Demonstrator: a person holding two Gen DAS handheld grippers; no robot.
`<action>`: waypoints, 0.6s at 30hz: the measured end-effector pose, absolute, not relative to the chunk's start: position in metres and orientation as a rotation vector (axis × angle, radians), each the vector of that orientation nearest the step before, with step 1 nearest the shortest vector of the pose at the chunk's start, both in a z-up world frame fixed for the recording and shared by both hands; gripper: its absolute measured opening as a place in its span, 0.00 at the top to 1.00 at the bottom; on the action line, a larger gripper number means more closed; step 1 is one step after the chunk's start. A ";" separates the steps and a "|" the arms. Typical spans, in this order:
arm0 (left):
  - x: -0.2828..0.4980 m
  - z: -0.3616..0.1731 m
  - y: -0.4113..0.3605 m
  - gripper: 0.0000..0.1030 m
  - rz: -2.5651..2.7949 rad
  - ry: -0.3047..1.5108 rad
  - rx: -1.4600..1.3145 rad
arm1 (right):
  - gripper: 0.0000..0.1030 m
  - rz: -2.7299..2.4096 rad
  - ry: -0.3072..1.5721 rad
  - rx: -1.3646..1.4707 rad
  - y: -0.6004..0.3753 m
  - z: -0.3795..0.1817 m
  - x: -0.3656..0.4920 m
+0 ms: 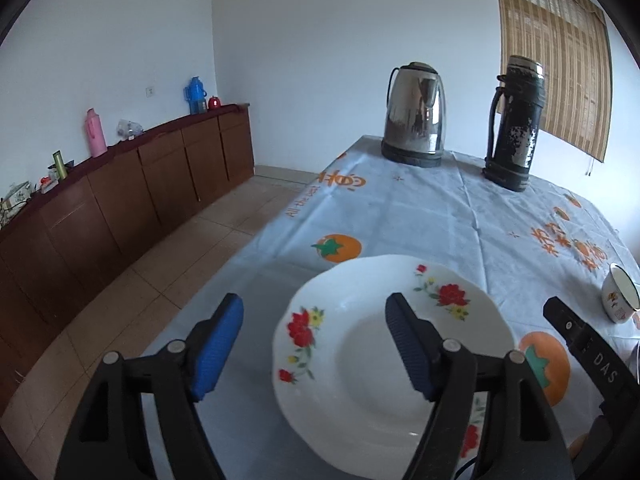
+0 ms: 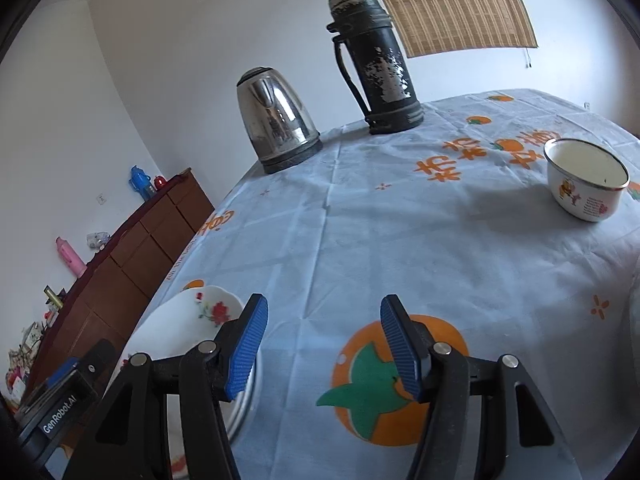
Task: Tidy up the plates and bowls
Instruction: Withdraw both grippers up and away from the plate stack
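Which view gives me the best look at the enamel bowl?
Right wrist view: the enamel bowl shows whole, upright, rim and printed side clear. The left wrist view catches only part of it at the right edge.

White walls point(image 1: 320, 40), beige tile floor point(image 1: 180, 248). Brown cabinet run point(image 1: 160, 184) along left wall w/ pink flask point(image 1: 95, 133), blue flask point(image 1: 195, 94) on top. Bamboo blind point(image 1: 556, 56) at right, daylight.
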State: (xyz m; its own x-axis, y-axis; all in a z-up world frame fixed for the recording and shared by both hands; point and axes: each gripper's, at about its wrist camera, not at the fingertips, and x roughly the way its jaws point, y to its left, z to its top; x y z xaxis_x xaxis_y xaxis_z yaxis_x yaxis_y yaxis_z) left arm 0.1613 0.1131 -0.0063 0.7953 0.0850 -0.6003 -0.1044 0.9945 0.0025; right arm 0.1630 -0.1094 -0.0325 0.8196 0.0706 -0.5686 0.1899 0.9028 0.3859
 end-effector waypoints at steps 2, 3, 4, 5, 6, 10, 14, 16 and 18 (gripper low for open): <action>0.158 -0.007 0.111 0.27 0.092 0.643 -0.037 | 0.41 -0.070 0.595 0.447 -0.115 -0.030 0.161; 0.155 -0.007 0.110 0.27 0.091 0.642 -0.041 | 0.41 -0.073 0.587 0.432 -0.115 -0.028 0.158; 0.153 -0.008 0.108 0.27 0.086 0.644 -0.045 | 0.41 -0.076 0.580 0.411 -0.114 -0.026 0.155; 0.151 -0.010 0.106 0.27 0.077 0.649 -0.050 | 0.41 -0.081 0.572 0.391 -0.113 -0.024 0.152; 0.150 -0.012 0.103 0.27 0.072 0.654 -0.053 | 0.41 -0.088 0.563 0.367 -0.113 -0.022 0.148; 0.141 -0.019 0.092 0.27 0.058 0.675 -0.063 | 0.41 -0.107 0.536 0.309 -0.115 -0.017 0.135; 0.133 -0.025 0.078 0.27 0.044 0.683 -0.053 | 0.40 -0.116 0.527 0.288 -0.122 -0.016 0.125; 0.128 -0.026 0.072 0.27 0.035 0.684 -0.048 | 0.40 -0.120 0.521 0.284 -0.125 -0.015 0.118; 0.123 -0.026 0.066 0.27 0.034 0.673 -0.042 | 0.40 -0.125 0.511 0.274 -0.127 -0.013 0.113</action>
